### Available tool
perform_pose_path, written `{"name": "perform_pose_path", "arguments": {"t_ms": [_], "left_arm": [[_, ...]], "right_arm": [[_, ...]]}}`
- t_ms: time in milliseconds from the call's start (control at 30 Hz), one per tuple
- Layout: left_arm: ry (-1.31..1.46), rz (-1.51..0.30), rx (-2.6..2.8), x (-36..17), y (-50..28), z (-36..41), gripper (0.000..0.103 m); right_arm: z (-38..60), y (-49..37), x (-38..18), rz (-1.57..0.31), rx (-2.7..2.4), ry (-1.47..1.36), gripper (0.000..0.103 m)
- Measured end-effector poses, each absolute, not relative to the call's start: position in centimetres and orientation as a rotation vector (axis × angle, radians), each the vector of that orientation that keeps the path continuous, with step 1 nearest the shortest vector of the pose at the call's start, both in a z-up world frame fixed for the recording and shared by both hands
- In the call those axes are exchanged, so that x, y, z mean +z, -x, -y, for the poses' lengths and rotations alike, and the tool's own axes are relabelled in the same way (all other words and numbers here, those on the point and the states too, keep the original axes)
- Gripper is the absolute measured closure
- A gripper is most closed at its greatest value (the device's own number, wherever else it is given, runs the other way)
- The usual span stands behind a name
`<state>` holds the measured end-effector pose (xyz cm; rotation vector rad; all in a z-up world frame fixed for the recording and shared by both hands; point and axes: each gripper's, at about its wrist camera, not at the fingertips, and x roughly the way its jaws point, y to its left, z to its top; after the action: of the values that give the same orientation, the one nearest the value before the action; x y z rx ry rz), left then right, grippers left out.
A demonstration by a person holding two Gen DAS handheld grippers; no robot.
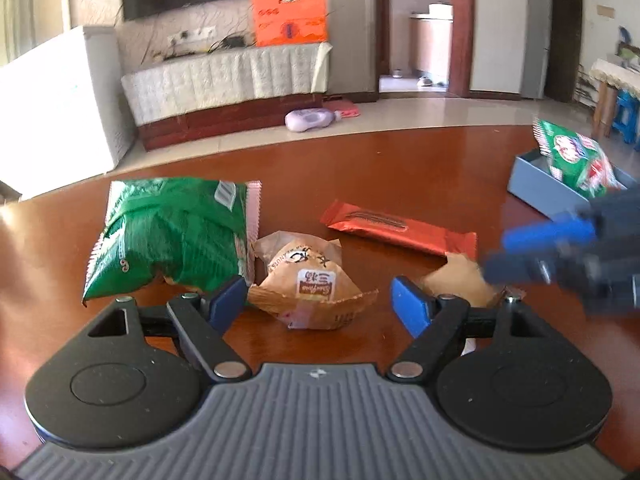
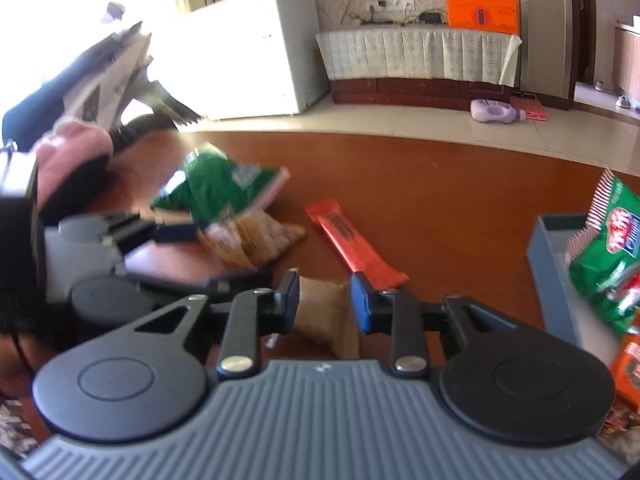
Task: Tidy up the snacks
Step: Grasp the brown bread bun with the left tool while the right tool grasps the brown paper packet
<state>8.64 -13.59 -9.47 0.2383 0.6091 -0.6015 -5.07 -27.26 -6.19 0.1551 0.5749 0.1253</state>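
On the dark red-brown counter (image 1: 400,168), the left hand-held gripper (image 1: 320,300) stands released, its blue pads spread wide on either side of a brown paper-wrapped pastry (image 1: 308,284) that lies between them; neither pad presses it. A green snack bag (image 1: 172,232) lies just beside the pastry, behind the left-hand pad, and an orange snack bar (image 1: 396,228) lies farther back on the counter.

The right hand-held gripper (image 2: 325,300) is clenched on a second brown pastry packet (image 2: 326,312), which sits squeezed between its two pads. From the left wrist view this gripper is a blurred blue and dark shape at the right edge, with the brown packet at its tips, near the left gripper's right-hand pad.

A grey box (image 2: 552,276) stands on the counter to the right, well apart from the loose snacks, with a green and red snack bag (image 2: 608,264) sticking up out of it.
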Motion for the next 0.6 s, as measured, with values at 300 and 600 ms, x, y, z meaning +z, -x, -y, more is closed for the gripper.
{"name": "perform_pose_path", "arguments": {"t_ms": [300, 600], "left_arm": [[-0.199, -0.651, -0.586, -10.0, -10.0, 14.6, 0.035], [-0.143, -0.673, -0.553, -9.9, -11.0, 12.3, 0.05]], "right_arm": [[25.5, 6.2, -6.4, -0.546, 0.122, -0.027, 0.033], [23.0, 3.8, -7.6, -0.565, 0.092, -0.06, 0.034]]}}
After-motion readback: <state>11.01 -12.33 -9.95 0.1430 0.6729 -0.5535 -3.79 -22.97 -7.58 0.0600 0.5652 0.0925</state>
